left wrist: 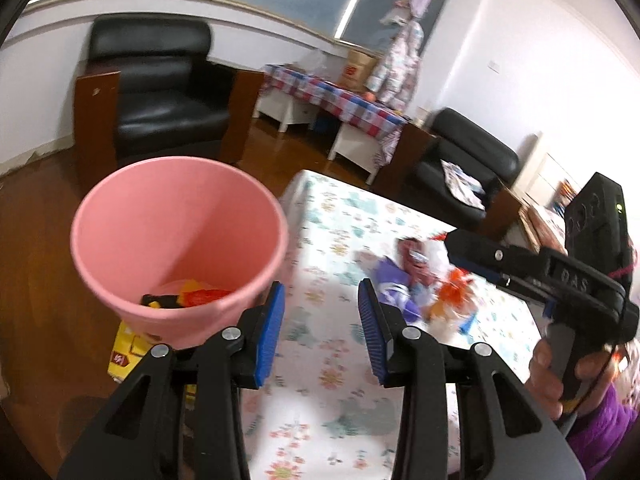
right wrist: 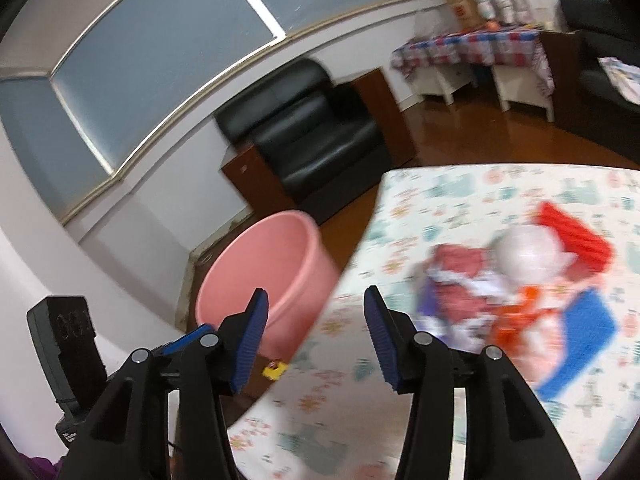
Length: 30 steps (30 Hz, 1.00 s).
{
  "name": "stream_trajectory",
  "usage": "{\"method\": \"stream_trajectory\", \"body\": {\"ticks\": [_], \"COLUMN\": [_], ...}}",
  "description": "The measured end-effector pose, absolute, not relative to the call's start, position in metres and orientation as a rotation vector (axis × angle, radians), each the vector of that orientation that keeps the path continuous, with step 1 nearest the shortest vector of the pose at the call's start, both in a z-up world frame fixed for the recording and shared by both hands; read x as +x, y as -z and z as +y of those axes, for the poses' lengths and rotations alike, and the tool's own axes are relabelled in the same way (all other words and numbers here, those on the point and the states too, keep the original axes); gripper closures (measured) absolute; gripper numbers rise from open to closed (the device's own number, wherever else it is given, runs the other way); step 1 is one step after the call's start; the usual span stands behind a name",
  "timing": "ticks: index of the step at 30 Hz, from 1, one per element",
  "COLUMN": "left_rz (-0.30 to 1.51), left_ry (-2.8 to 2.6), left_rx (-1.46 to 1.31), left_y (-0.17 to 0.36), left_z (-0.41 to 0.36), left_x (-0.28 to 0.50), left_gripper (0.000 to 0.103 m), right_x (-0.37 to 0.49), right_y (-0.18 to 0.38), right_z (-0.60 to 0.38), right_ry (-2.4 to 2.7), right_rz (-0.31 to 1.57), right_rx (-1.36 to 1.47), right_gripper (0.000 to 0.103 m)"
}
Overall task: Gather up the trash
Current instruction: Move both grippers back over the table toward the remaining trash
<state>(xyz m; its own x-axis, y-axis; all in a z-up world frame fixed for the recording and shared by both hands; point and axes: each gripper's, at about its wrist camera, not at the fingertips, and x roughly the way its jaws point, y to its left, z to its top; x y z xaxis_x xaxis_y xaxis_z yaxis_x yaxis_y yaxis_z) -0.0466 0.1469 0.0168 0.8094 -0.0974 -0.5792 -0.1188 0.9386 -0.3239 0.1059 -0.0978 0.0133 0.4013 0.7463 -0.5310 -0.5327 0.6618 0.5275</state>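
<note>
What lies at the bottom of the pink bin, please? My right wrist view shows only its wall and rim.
Observer: The bin holds a few wrappers, orange, yellow and black.
Operator: Thank you. What is the small yellow thing on the floor beside it?
Observer: A yellow packet with a red label, lying at the bin's base.
Operator: Is the left gripper carrying anything? I see only its back.
Observer: No, the left gripper is open with nothing between its fingers.
</note>
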Motion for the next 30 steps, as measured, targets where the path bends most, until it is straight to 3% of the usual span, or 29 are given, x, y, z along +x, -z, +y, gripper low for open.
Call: {"method": "stream_trajectory", "body": {"ticks": [11,30], "left_rz": [0.717,0.899], "left_ry": [0.151,0.280], "left_rx": [-0.228,-0.051], "left_y": [-0.006,0.038], "left_z": [0.085,0.055], "left_x": [-0.027,0.013], "left_gripper": [0.065,0.065], "right_x": [0.118,0.117], "right_y": [-0.002,0.037], "right_z": [-0.183,-0.227], "right_ry": [-0.705,-0.632], "right_rz": [0.816,0.871], "right_rx": [0.422,0.430], "right_gripper": [0.053,0.049]}}
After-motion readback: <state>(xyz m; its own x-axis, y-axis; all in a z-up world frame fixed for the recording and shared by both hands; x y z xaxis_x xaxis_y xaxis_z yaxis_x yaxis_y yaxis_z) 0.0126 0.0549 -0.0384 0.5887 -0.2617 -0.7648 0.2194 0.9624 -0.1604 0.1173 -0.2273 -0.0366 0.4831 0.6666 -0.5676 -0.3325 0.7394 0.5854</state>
